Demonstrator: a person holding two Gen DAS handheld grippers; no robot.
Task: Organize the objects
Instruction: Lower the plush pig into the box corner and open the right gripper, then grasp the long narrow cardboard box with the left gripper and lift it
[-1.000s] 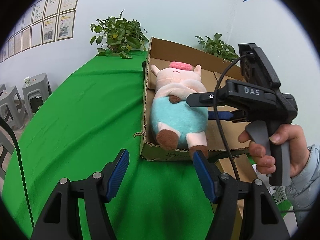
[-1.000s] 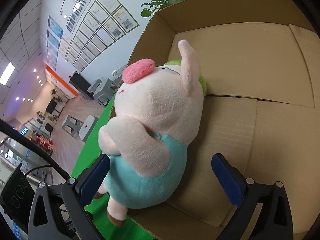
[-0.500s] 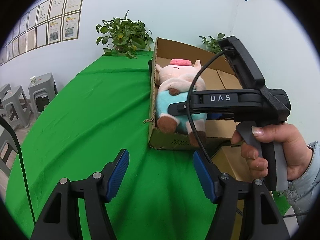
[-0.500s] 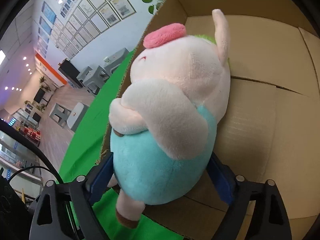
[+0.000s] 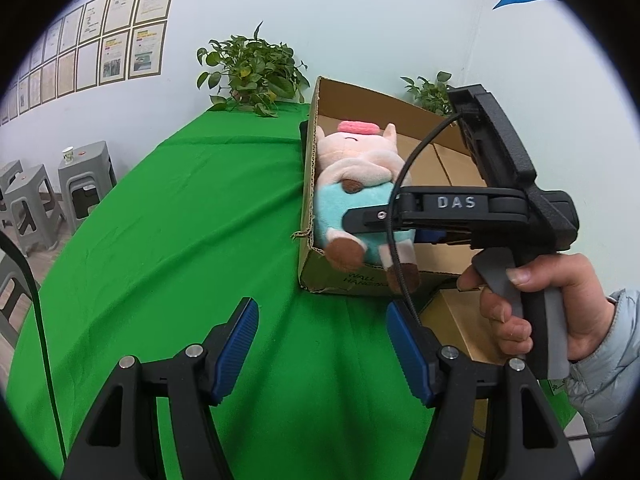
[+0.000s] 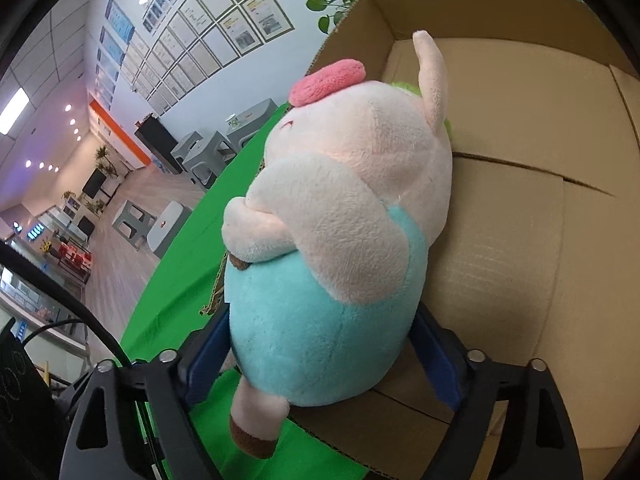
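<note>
A plush pig (image 5: 356, 196) with a pink head and teal body lies in an open cardboard box (image 5: 360, 98) on the green table (image 5: 180, 240). Its feet hang over the box's near edge. My right gripper (image 6: 320, 356) is shut on the plush pig's (image 6: 332, 240) teal belly, with blue pads (image 6: 434, 360) pressed on both sides. In the left wrist view the right gripper's black body (image 5: 480, 208) reaches in from the right over the box. My left gripper (image 5: 320, 344) is open and empty above the green cloth, short of the box.
A potted plant (image 5: 252, 72) stands at the table's far end, another plant (image 5: 430, 94) behind the box. A second cardboard piece (image 5: 460, 320) lies near the table's right edge. Grey stools (image 5: 84, 184) stand left of the table. Something green (image 6: 404, 88) shows behind the pig's head.
My right gripper has moved in around the pig's belly and closed on it. My left gripper has pulled back from the box and stayed open.
</note>
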